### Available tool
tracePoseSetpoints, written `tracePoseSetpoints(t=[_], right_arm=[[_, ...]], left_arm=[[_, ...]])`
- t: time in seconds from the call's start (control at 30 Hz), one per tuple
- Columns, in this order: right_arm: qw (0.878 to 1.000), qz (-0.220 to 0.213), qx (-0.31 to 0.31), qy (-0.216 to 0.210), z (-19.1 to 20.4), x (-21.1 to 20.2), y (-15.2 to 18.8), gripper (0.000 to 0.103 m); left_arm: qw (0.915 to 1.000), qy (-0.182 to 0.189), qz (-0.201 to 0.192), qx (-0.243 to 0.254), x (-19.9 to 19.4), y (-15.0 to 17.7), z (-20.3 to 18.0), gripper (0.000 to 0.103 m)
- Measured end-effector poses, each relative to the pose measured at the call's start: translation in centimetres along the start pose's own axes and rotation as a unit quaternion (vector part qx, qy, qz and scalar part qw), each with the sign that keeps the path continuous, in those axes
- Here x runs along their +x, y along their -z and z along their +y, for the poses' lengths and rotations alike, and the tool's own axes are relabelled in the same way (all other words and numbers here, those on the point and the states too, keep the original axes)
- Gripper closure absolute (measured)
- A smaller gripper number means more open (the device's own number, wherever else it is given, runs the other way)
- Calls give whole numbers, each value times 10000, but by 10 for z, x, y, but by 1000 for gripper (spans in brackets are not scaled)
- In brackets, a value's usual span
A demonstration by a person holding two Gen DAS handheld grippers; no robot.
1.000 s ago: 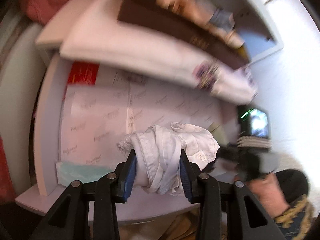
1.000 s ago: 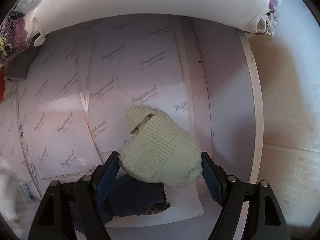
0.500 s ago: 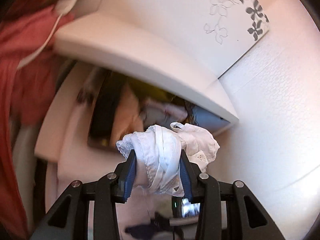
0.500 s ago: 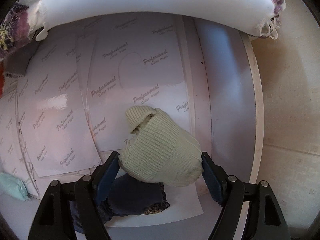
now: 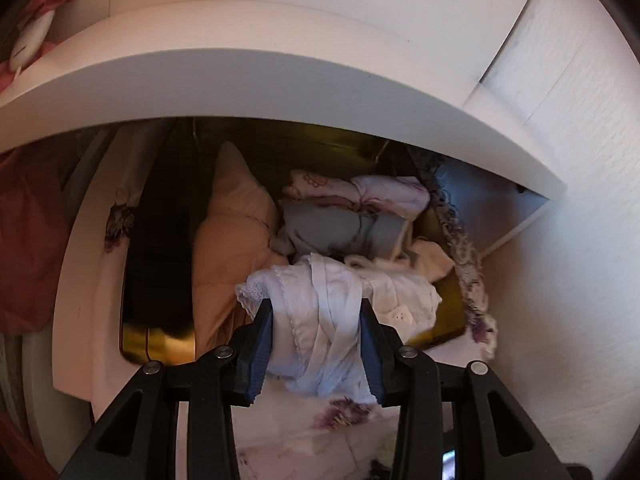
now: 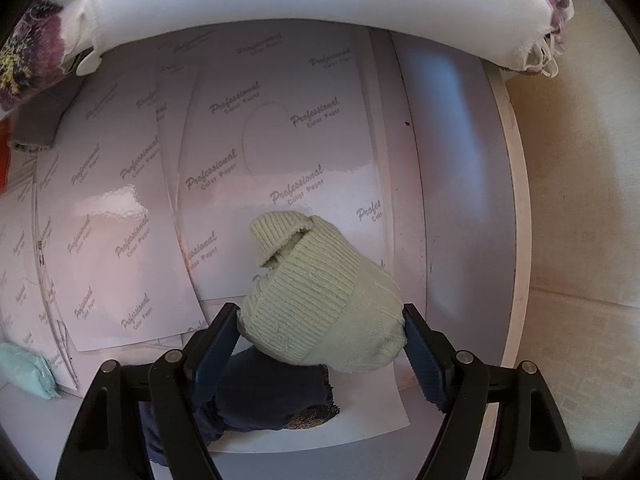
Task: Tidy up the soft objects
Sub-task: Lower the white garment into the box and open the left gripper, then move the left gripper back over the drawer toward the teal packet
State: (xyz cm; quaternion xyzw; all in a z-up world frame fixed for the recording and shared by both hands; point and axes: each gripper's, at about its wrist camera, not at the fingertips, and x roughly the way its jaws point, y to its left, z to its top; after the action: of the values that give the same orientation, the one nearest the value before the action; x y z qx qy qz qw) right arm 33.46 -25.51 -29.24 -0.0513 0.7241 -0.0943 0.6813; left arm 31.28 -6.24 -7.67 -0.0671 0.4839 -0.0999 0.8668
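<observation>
Left wrist view: left gripper clamped on a white lace-trimmed bundle, pads pressing both flanks, the bundle carried in the air just in front of a shelf compartment. Judged very light, limp and compressible; the loose straps wound round it could snag or unwind, so a hold across the thick middle, as here, suits it best. Behind it, in a gold-coloured tray, lie a grey folded garment, a pink folded garment beyond it and a peach cushion to the left. The white shelf board above hides the far end of the compartment; the dark item left of the cushion cannot be identified; the bundle covers the near part of the tray. Right wrist view: right gripper set wide about a cream knitted roll, both pads touching its sides, the roll low over printed paper sheets lining a shelf near its right edge. Judged soft, springy, light, not slippery; grasp across the ribbed body. A dark blue fabric piece lies under it, partly hidden by the fingers. A pale teal item is cut off at the left edge.
</observation>
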Motion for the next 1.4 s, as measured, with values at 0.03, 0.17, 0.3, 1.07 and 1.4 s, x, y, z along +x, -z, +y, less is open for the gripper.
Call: tracePoseSetpoints(t=[0.03, 0.17, 0.3, 1.07, 1.4], right_arm=[[10000, -1, -10, 8, 0, 0, 0, 23], [10000, -12, -44, 11, 3, -1, 0, 23], [10000, -23, -59, 28, 6, -3, 1, 23], [10000, -7, -51, 36, 5, -6, 0, 23], [10000, -9, -54, 36, 5, -5, 0, 23]], left_arm=[[9999, -113, -24, 51, 2, -3, -1, 63], [9976, -594, -255, 244, 11, -9, -5, 63], [9949, -803, -193, 578, 26, 2, -12, 63], [9993, -303, -202, 30, -4, 38, 11, 37], [9989, -265, -244, -295, -44, 88, 34, 37]])
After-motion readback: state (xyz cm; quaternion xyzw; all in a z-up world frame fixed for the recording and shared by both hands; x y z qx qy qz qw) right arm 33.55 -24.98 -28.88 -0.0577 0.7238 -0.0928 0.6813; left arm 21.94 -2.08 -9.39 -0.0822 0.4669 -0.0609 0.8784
